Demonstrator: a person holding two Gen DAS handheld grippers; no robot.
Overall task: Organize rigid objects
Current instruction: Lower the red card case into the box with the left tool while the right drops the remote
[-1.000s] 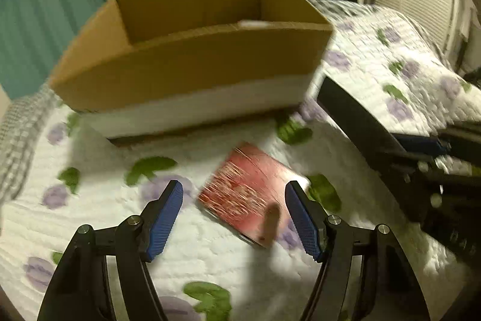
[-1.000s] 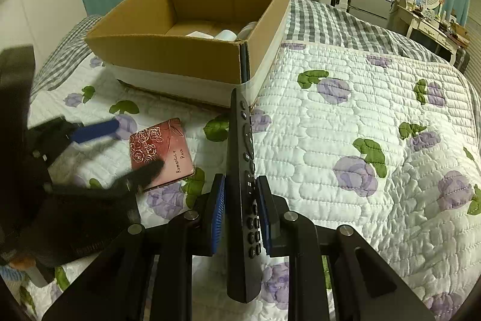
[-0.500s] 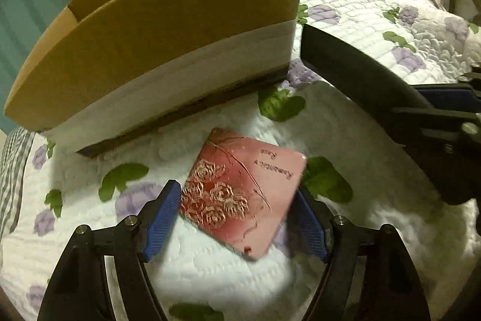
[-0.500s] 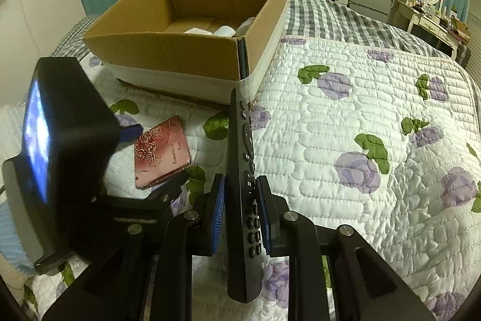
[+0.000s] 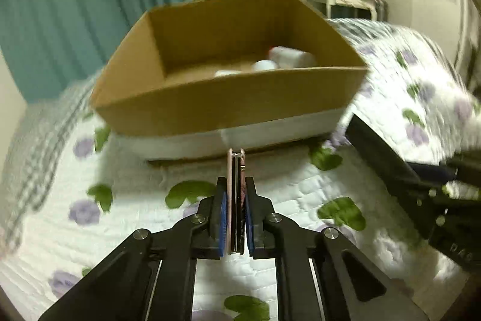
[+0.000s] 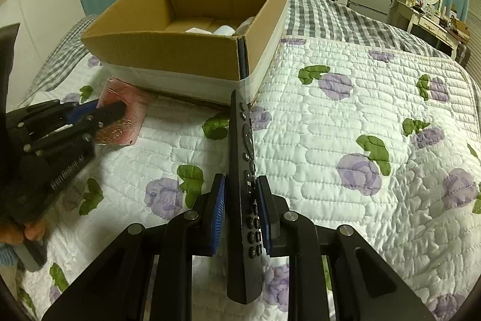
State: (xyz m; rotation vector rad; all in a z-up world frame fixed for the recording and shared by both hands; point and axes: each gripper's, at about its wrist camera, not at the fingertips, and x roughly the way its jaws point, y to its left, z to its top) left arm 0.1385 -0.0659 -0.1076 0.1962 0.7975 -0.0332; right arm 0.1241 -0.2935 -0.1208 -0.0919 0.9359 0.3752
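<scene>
While both tools are raised over the quilted bedspread (image 6: 345, 116), the left gripper (image 5: 235, 218) is clamped on a thin pink case (image 5: 234, 185), held edge-on with its far end toward 12 o'clock, near the cardboard box (image 5: 228, 104). The right gripper (image 6: 240, 209) is clamped on a black remote control (image 6: 242, 170), its tip at 12 o'clock close to the box corner. White containers (image 5: 288, 57) lie inside the box at about 1 o'clock.

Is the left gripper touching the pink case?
Touching: the left wrist view shows the left gripper closed, both pads pressed against the pink case, held edge-on.
</scene>
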